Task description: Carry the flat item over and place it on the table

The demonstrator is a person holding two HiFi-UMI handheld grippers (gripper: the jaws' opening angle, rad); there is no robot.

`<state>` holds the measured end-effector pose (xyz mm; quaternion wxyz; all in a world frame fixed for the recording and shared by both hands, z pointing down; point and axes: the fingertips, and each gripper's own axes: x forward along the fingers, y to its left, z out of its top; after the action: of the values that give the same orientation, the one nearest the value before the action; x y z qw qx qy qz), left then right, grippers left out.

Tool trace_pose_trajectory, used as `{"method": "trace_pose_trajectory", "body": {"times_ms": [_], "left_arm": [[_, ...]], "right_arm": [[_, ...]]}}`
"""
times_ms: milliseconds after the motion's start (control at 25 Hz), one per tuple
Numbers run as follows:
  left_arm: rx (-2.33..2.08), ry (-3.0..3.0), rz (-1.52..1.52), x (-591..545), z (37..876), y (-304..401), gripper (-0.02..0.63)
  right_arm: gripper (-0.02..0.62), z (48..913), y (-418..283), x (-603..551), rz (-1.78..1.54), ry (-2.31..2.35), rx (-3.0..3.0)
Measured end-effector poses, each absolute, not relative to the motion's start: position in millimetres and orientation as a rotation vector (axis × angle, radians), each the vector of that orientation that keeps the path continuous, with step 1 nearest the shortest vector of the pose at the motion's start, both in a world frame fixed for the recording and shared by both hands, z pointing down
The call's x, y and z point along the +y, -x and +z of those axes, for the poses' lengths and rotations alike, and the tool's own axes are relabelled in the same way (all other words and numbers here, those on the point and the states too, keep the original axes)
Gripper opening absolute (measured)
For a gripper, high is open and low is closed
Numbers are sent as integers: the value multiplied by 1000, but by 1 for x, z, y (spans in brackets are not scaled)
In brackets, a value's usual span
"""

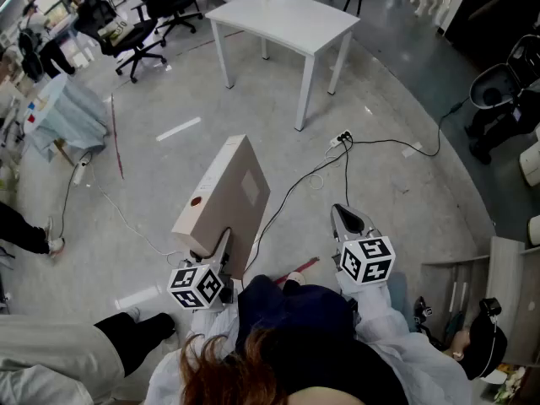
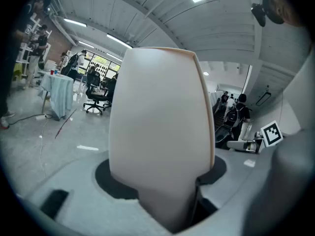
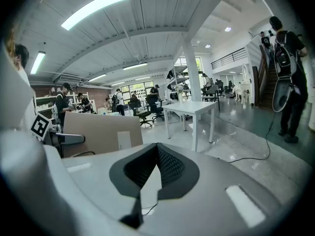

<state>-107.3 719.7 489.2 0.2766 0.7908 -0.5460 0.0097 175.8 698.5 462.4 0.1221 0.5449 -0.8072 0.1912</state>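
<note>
left gripper clamps flat box; right gripper closed, empty

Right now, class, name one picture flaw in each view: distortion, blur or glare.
Head view: the floor curves at the edges. Left gripper view: the box bulges, close and soft. Right gripper view: the ceiling lamp glares; corners go black.

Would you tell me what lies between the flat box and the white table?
Head view: only bare floor between flat box and white table; a power strip lies rightward.
</note>
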Motion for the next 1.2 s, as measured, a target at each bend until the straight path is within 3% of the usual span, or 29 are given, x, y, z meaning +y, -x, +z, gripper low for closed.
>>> {"method": "trace_pose_trajectory", "body": {"times_ms": [720,1200], "left_arm": [[-1557,-2232,74,691,473,49,291],[-1525,-2266,117,574,482,33,290]], "right_arm": [[9,474,-211,676,573,-1589,-2427],[9,475,-205,551,577,-1552,-2441]]}}
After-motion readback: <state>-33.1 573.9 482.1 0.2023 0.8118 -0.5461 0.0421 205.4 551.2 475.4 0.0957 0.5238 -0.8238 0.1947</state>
